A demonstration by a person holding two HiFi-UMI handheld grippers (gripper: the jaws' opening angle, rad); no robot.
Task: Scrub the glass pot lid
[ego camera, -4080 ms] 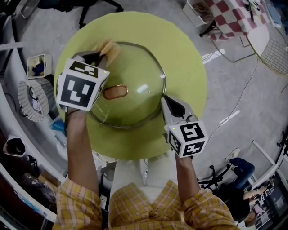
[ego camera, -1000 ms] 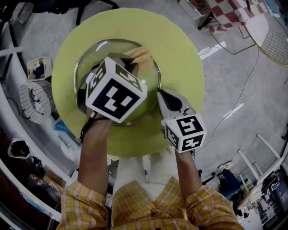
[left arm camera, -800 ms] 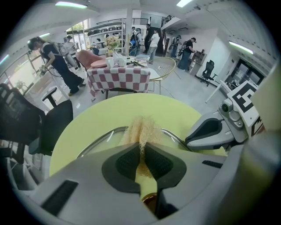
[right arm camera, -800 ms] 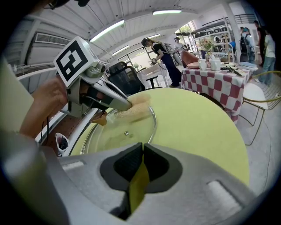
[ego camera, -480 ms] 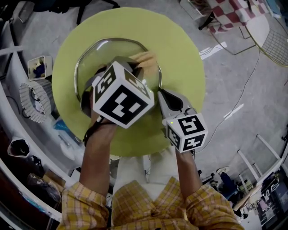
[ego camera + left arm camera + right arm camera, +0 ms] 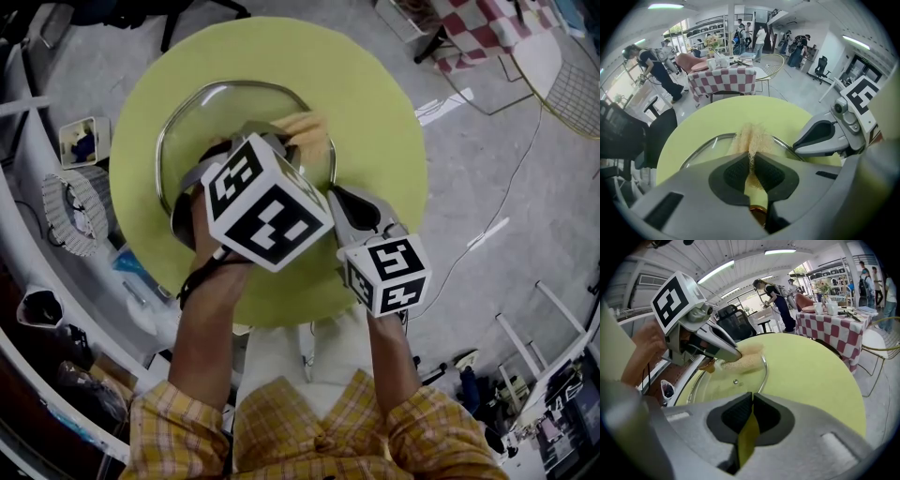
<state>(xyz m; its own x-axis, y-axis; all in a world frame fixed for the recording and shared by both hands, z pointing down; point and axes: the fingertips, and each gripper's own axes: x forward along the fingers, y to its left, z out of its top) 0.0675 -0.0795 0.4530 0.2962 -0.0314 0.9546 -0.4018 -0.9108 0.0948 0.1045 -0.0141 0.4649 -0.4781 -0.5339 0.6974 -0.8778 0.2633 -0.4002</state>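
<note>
Here, fibrous tan scrubber point(image 6: 752, 137), round glass lid point(image 6: 214, 114)

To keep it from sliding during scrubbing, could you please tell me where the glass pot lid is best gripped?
Grip the glass pot lid by its thin metal rim at the near right edge, coming in low from the person's side, as the right tool does. The dome is smooth and wide, and the left tool with the scrubber works near the middle.
</note>
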